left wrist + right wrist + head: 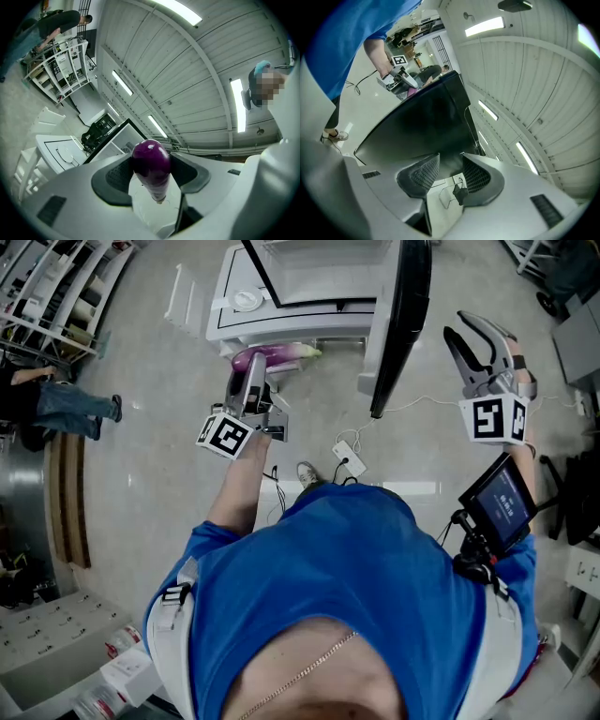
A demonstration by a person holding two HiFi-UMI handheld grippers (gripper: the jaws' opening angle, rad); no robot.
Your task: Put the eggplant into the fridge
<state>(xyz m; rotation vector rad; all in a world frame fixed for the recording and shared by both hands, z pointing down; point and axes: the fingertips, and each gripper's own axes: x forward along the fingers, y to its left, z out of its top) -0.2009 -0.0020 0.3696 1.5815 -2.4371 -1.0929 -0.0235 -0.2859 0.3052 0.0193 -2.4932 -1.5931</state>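
Observation:
A purple eggplant (281, 354) with a green stem end hangs level just in front of the white fridge (281, 320), low at its open front. My left gripper (255, 367) is shut on it; in the left gripper view the eggplant (151, 161) sits squeezed between both dark pads with its rounded end toward the camera. The fridge's black door (405, 315) stands open to the right. My right gripper (461, 332) is held up right of that door, open, with nothing between its jaws. In the right gripper view the door (426, 117) fills the space ahead of the right gripper (450, 164).
A white plug block and cable (347, 457) lie on the floor near my feet. A person (66, 409) stands at the left by metal racks (56, 296). A white panel (183, 296) leans left of the fridge. A small screen (502, 502) is strapped to my right forearm.

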